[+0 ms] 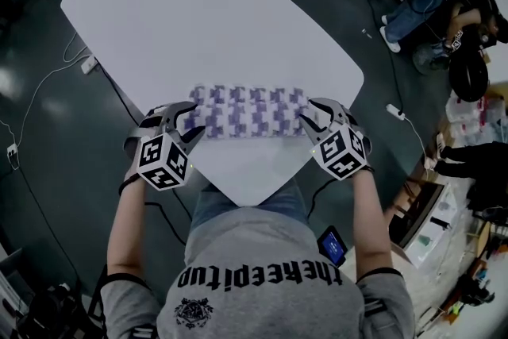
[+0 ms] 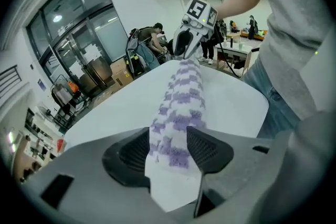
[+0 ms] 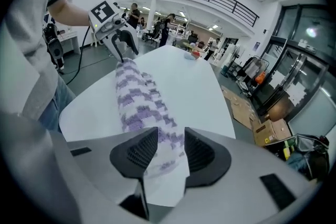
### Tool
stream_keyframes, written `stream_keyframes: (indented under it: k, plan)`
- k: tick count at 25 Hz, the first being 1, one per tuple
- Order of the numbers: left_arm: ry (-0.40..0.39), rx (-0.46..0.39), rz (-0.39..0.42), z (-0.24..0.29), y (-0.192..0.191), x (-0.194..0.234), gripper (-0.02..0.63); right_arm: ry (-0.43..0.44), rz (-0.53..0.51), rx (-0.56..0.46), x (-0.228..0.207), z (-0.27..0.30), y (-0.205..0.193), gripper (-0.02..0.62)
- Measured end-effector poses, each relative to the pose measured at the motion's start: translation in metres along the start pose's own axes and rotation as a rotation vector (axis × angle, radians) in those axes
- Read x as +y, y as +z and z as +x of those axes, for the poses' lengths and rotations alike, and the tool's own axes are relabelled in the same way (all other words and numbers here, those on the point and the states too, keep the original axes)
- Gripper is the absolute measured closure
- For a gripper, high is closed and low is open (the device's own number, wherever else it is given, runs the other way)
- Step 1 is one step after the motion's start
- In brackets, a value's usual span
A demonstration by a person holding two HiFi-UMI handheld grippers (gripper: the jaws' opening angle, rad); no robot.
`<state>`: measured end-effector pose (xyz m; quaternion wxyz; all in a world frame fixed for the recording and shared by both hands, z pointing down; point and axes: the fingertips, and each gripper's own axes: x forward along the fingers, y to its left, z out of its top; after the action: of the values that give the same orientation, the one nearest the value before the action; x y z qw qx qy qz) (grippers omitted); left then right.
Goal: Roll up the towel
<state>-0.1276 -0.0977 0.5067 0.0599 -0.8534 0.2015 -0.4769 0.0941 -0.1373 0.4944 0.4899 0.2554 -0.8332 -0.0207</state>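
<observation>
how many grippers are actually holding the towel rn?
2: left gripper grips the towel at its left end, right gripper at its right end. Neither is hidden.

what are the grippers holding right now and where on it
The towel, by its two ends: the left gripper is clamped on its left end, the right gripper on its right end.

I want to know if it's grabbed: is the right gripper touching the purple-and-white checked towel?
Touching. In the right gripper view, the right gripper has both pads pressed against the purple-and-white checked towel.
</observation>
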Motion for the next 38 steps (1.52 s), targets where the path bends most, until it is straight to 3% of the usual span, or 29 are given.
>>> stream_keyframes:
  k: [3,8,15,22,25,28,38]
  plan:
    - [0.009,0.045,0.041,0.007,-0.007,-0.017,0.387,0.025,-0.037,-0.003,0.020,-0.004,-0.003,0.446]
    - [0.044,0.044,0.021,0.017,-0.009,-0.038,0.370,0.056,-0.127,0.049,0.053,0.003,-0.022,0.396]
    - [0.014,0.140,0.043,0.042,-0.028,-0.045,0.332,0.037,-0.247,0.151,0.057,0.034,-0.049,0.351]
    - [0.041,0.222,0.126,0.058,-0.037,-0.029,0.328,-0.020,-0.285,0.173,0.039,0.046,-0.046,0.355]
    - [0.037,0.203,0.110,0.052,-0.035,-0.027,0.349,-0.020,-0.273,0.162,0.039,0.040,-0.043,0.405]
    - [0.003,0.190,0.092,0.044,-0.035,-0.031,0.394,0.014,-0.251,0.155,0.049,0.033,-0.042,0.434]
    - [-0.209,0.148,0.043,0.024,-0.034,-0.073,0.396,0.194,-0.114,0.146,0.085,0.008,-0.052,0.434]
